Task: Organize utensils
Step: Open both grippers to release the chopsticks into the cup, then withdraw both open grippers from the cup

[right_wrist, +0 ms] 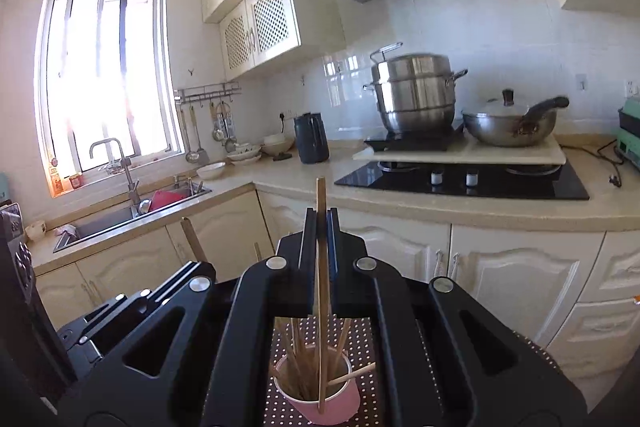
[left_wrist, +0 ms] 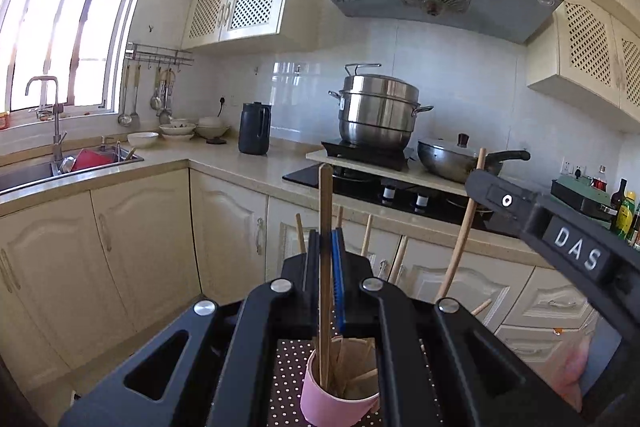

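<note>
A pink cup (left_wrist: 334, 401) stands on a polka-dot cloth (left_wrist: 286, 379) below both grippers; it shows in the right wrist view too (right_wrist: 332, 407). It holds several wooden sticks. My left gripper (left_wrist: 328, 239) is shut on a flat wooden stick (left_wrist: 326, 195) whose lower end reaches into the cup. My right gripper (right_wrist: 321, 217) is shut on a thin wooden chopstick (right_wrist: 321, 195) that also runs down into the cup. The right gripper's body shows at the right of the left wrist view (left_wrist: 560, 231), close beside the left one.
Cream cabinets (right_wrist: 520, 267) and a beige counter (right_wrist: 480, 211) stand ahead. A black stove (right_wrist: 460, 181) carries a steel steamer pot (right_wrist: 416, 95) and a wok (right_wrist: 512, 123). A dark jug (right_wrist: 311, 137), bowls and a sink (right_wrist: 132, 215) lie to the left.
</note>
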The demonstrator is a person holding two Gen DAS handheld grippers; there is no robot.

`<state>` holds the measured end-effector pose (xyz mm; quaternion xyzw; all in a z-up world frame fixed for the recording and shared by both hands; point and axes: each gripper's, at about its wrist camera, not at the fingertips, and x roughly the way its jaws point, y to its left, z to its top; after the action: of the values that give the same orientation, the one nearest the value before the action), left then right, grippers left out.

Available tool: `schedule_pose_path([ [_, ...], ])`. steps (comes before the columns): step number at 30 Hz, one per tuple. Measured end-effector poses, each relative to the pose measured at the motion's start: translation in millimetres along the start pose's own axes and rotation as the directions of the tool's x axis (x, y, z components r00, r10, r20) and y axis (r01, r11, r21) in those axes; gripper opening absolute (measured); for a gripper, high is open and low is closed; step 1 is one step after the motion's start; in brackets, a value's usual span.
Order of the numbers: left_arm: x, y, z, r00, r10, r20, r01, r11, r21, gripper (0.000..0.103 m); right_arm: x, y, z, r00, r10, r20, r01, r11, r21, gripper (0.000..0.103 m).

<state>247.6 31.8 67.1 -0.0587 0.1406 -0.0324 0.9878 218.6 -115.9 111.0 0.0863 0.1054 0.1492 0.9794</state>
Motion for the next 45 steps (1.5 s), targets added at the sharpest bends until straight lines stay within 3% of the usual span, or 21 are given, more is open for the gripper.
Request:
schedule_pose_path([
  [3, 5.6, 5.7, -2.8, 1.000, -0.003, -0.014, 0.002, 1.000, -0.006, 0.007, 5.5, -1.8, 5.9, 1.000, 0.026, -0.012, -0.025, 1.000, 0.015, 0.006],
  [9, 7.8, 10.5, -2.6, 1.000, -0.009, -0.017, 0.009, 1.000, -0.010, 0.007, -5.3, 0.4, 24.2, 0.997, 0.005, 0.076, -0.006, 1.000, 0.022, 0.006],
  [13, 15.7, 9.6, -8.8, 0.999, -0.009, -0.043, 0.009, 1.000, -0.007, 0.007, 1.8, 1.9, 22.4, 0.998, 0.004, 0.065, -0.005, 1.000, 0.009, 0.006],
  [18, 23.7, 9.6, -19.3, 0.998, -0.020, -0.066, 0.020, 1.000, 0.002, 0.007, 21.9, 0.9, -10.8, 0.999, -0.002, -0.054, 0.001, 1.000, -0.013, 0.006],
  [23, 27.9, 12.8, -26.5, 0.994, -0.045, -0.102, 0.047, 0.999, 0.010, 0.008, 36.6, -0.7, -43.8, 0.984, -0.023, -0.177, 0.012, 0.998, -0.064, 0.006],
  [24, 26.3, 13.1, -28.0, 0.994, -0.037, -0.098, 0.039, 0.999, 0.018, 0.012, 36.9, -0.5, -49.2, 0.980, -0.020, -0.196, 0.005, 0.997, -0.079, 0.007],
  [25, 24.4, 12.9, -29.4, 0.995, -0.026, -0.093, 0.029, 0.999, 0.030, 0.025, 36.2, 0.0, -52.4, 0.978, -0.014, -0.207, -0.005, 0.996, -0.088, 0.008],
  [26, 21.6, 13.1, -30.4, 0.996, -0.016, -0.085, 0.019, 0.999, 0.038, 0.032, 34.6, 0.4, -56.0, 0.975, -0.006, -0.221, -0.016, 0.995, -0.099, 0.009],
  [27, 18.6, 13.7, -30.1, 0.997, -0.014, -0.079, 0.017, 0.999, 0.039, 0.035, 32.8, 0.8, -58.1, 0.973, -0.006, -0.232, -0.019, 0.994, -0.106, 0.018],
  [28, 14.8, 14.3, -29.8, 0.997, -0.018, -0.075, 0.020, 0.999, 0.038, 0.035, 30.9, 0.5, -58.8, 0.971, -0.011, -0.237, -0.015, 0.994, -0.109, 0.040],
  [29, 10.8, 15.7, -28.9, 0.998, -0.005, -0.064, 0.008, 0.999, 0.034, 0.035, 27.6, -0.3, -59.2, 0.971, -0.019, -0.237, -0.007, 0.994, -0.110, 0.047],
  [30, 8.0, 16.8, -27.5, 0.998, -0.005, -0.060, 0.007, 0.999, 0.034, 0.037, 23.2, -2.0, -58.4, 0.974, -0.046, -0.221, 0.021, 0.993, -0.112, 0.062],
  [32, 1.0, 19.0, -25.6, 0.998, -0.013, -0.058, 0.015, 0.999, 0.030, 0.042, 10.9, -4.9, -55.7, 0.982, -0.057, -0.178, 0.037, 0.993, -0.114, 0.066],
  [39, -30.6, 14.4, -19.0, 1.000, -0.021, -0.022, 0.022, 0.999, 0.045, 0.053, -21.9, -2.3, -49.0, 0.986, -0.066, -0.153, 0.048, 0.992, -0.118, 0.070],
  [45, -65.4, 8.6, -17.4, 0.999, -0.027, 0.017, 0.026, 0.998, 0.058, 0.062, -50.6, 2.6, -45.2, 0.990, -0.072, -0.124, 0.056, 0.990, -0.131, 0.081],
])
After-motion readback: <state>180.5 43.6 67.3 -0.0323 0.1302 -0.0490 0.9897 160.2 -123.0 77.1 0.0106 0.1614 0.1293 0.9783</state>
